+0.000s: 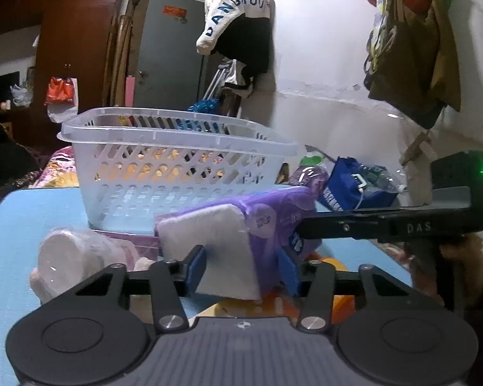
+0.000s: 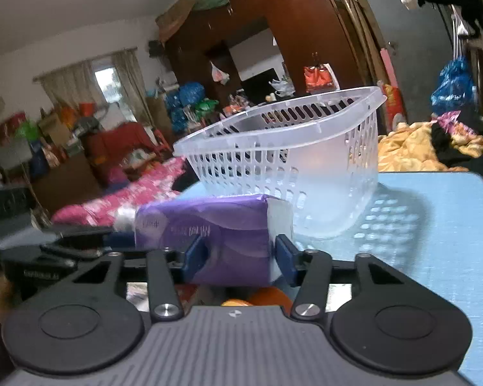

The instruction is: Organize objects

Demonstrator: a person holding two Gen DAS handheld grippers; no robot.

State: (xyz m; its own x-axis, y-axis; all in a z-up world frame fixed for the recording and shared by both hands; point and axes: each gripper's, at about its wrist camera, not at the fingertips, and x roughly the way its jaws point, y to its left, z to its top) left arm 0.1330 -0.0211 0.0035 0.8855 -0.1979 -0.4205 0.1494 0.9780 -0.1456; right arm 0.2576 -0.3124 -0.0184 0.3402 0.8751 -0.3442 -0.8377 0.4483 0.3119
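A purple tissue pack (image 1: 267, 225) is held between both grippers above the blue table (image 1: 22, 225). My left gripper (image 1: 244, 265) is shut on one end of it, where the white tissue shows. My right gripper (image 2: 240, 255) is shut on the other end of the pack (image 2: 209, 231); its body shows in the left wrist view (image 1: 386, 225). A clear slotted basket (image 1: 177, 164) stands just behind the pack, also in the right wrist view (image 2: 289, 160). An orange object (image 2: 267, 296) lies under the pack, mostly hidden.
A wrapped roll of white cups (image 1: 67, 257) lies on the table at the left, next to a pink packet (image 1: 138, 244). A blue bag (image 1: 354, 186) sits beyond the table's right side. Bedding (image 2: 418, 151) lies behind the table.
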